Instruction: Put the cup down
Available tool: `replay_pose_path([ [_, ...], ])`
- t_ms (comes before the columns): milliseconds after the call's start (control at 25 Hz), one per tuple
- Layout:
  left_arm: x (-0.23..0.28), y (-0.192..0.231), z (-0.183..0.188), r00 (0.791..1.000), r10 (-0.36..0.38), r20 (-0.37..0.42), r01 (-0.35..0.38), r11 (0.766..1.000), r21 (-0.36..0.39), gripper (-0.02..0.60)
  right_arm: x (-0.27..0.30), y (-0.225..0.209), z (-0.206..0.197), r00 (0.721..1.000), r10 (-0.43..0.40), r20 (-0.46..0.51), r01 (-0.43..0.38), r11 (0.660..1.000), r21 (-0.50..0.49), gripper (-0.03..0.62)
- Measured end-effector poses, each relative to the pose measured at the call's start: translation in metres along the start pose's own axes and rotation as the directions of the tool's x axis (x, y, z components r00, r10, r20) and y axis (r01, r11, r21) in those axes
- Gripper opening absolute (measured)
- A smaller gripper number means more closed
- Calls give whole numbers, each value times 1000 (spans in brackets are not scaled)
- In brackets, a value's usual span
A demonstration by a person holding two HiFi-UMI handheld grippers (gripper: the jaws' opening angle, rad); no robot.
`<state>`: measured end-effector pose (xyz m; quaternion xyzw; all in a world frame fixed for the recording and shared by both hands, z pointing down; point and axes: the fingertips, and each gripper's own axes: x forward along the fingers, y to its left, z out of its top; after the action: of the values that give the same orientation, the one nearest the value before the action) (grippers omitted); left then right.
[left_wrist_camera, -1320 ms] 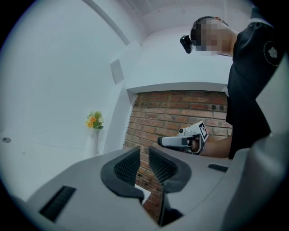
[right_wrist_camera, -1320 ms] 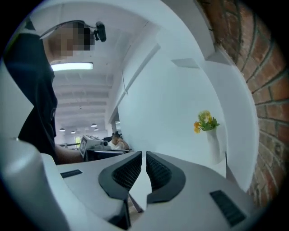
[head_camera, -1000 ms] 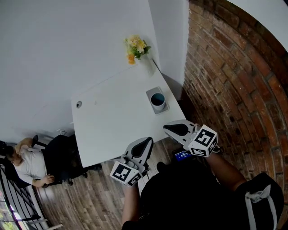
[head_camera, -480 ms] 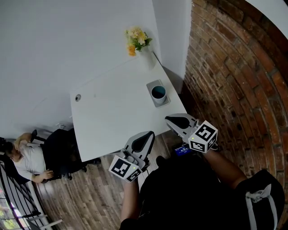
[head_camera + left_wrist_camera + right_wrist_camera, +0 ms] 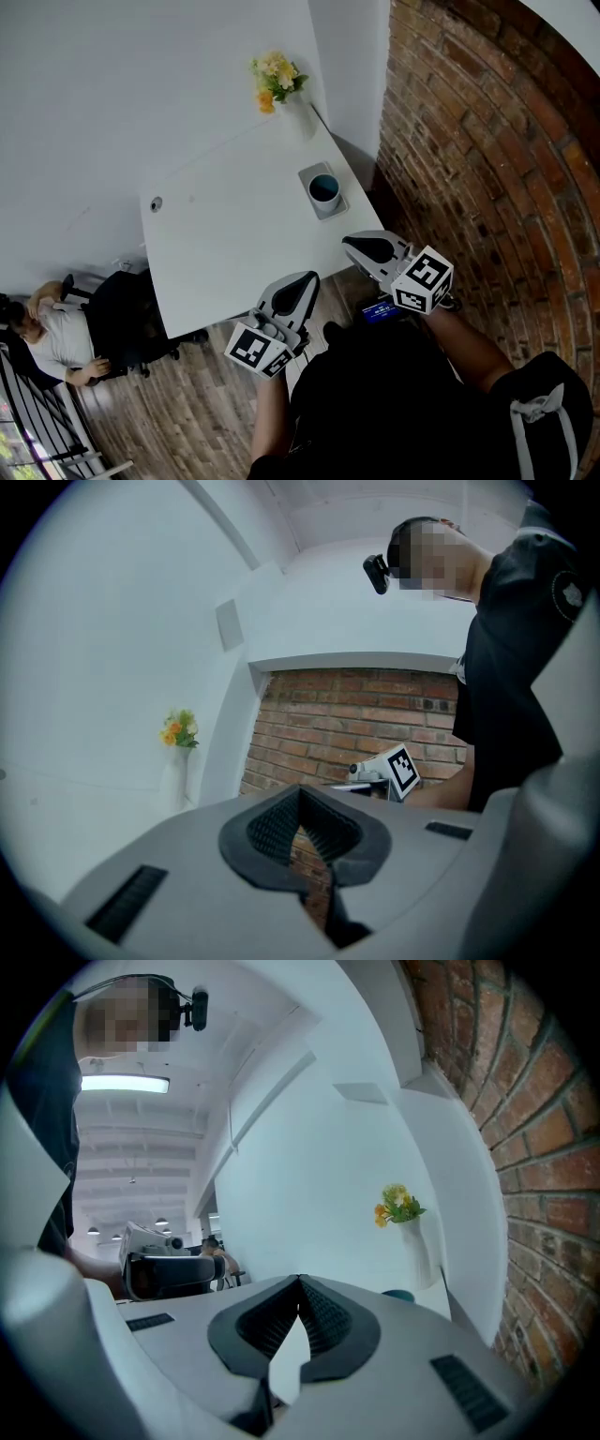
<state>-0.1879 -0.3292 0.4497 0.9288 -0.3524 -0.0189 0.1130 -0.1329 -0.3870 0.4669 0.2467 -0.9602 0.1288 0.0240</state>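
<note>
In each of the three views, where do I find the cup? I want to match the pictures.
Head view: the cup stands on a grey tray, above centre.
Left gripper view: not in it.
Right gripper view: only its top shows, right of centre, below the flowers.
Shared landmark: the flowers, in all three views.

I hold my left gripper [image 5: 295, 289] and my right gripper [image 5: 368, 249] roughly level in front of my body, side by side but apart, each empty with its jaws closed together.
</note>
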Motion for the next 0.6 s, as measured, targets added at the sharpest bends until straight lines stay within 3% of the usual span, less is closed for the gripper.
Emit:
replay_pose_path([
  [600, 2, -1, -2, 1000, -8, -8, 8, 1000, -9, 8, -4, -3, -3, 1000, -22, -6, 22, 1000, -3, 14],
])
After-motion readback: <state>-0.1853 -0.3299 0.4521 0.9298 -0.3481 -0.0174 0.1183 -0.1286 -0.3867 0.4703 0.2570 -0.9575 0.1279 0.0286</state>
